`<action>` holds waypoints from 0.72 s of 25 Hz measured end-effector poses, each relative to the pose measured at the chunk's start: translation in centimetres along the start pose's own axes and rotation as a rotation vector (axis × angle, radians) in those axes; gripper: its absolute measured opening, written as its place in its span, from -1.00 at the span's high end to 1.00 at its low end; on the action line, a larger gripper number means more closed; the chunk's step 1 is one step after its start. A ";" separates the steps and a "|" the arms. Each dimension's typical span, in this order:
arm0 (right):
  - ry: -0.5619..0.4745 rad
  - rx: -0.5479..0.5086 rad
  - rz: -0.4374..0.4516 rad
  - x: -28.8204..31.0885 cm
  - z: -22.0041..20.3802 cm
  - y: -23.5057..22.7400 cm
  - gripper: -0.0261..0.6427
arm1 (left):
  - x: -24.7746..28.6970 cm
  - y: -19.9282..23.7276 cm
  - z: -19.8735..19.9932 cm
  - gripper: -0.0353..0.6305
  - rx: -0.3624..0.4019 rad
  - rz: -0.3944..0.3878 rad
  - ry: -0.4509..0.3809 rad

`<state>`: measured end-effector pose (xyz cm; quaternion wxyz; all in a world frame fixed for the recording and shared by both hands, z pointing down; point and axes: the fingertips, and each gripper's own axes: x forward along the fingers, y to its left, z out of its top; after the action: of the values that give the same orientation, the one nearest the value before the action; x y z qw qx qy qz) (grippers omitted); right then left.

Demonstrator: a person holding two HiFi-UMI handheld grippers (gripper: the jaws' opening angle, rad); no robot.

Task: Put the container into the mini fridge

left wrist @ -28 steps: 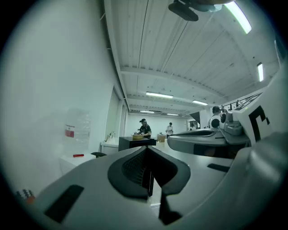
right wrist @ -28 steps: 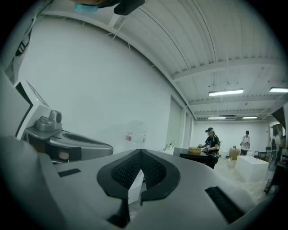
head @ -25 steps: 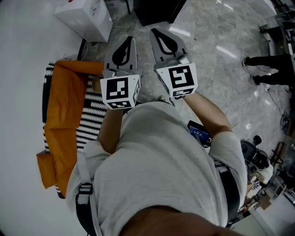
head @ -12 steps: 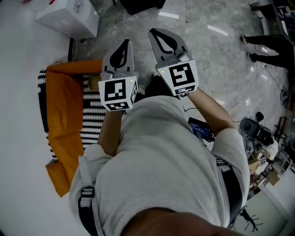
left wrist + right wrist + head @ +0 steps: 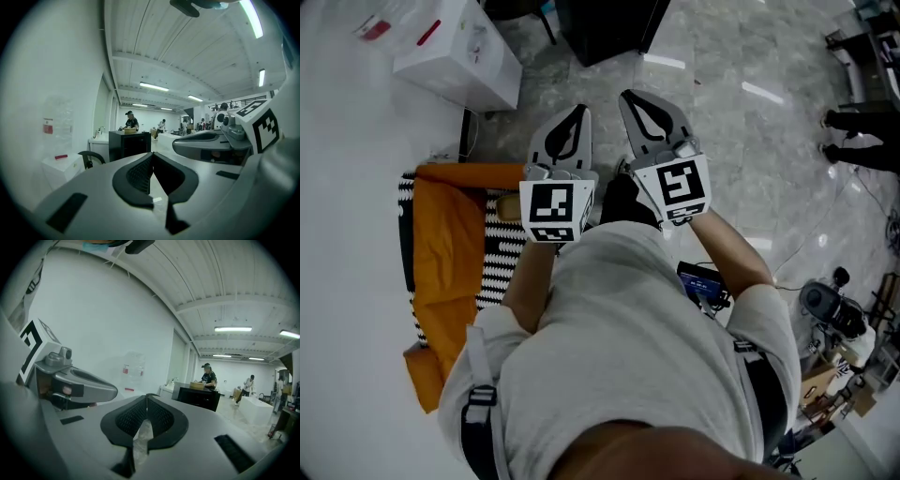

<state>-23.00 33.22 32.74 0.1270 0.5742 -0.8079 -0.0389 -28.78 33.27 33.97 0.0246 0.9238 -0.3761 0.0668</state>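
My left gripper (image 5: pixel 578 112) and right gripper (image 5: pixel 631 96) are held side by side in front of the person's chest, pointing forward. Both are shut with nothing between the jaws. Ahead on the marble floor stands a low black cabinet (image 5: pixel 609 26). In the left gripper view, past my shut jaws (image 5: pixel 152 155), the black cabinet (image 5: pixel 130 143) carries a small tan object (image 5: pixel 130 131). The right gripper view, over its shut jaws (image 5: pixel 146 396), has the same black cabinet (image 5: pixel 198 399) and tan object (image 5: pixel 197 386) on top. I cannot tell whether that is the container.
A white box (image 5: pixel 459 52) sits at the upper left against the white wall. An orange cloth (image 5: pixel 450 244) lies over a black-and-white striped seat (image 5: pixel 497 253) at left. A bystander's legs (image 5: pixel 862 141) and camera gear (image 5: pixel 834 309) are at right. People stand far back.
The head view has swung, so the black cabinet and white box show more fully at the top. Both grippers stay shut and close together in front of the chest.
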 end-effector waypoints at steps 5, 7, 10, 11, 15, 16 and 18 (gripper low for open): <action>-0.036 -0.002 0.029 3.8 0.2 -4.9 0.80 | 6.7 1.5 0.3 0.86 0.025 0.003 0.028; -0.034 -0.003 0.036 4.9 -0.2 -7.3 0.80 | 9.7 1.6 0.6 0.86 0.012 -0.003 0.032; -0.022 0.001 0.041 6.1 -0.9 -11.5 0.80 | 14.4 1.0 1.2 0.86 0.013 -0.016 0.045; -0.016 -0.006 0.040 6.3 -1.1 -12.8 0.80 | 15.7 0.7 1.3 0.86 0.014 -0.020 0.051; 0.015 -0.038 0.023 6.4 -2.7 -17.8 0.80 | 20.7 -0.8 1.8 0.86 0.021 -0.053 0.066; 0.022 -0.035 0.018 6.4 -3.2 -19.0 0.80 | 21.8 -1.1 1.9 0.86 0.023 -0.059 0.067; 0.035 -0.022 0.006 6.5 -4.1 -21.3 0.80 | 24.0 -1.7 2.1 0.86 0.025 -0.067 0.066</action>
<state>-4.44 20.25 33.33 0.1475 0.5709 -0.8068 -0.0373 -10.32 17.67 35.27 0.0276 0.9334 -0.3433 0.1013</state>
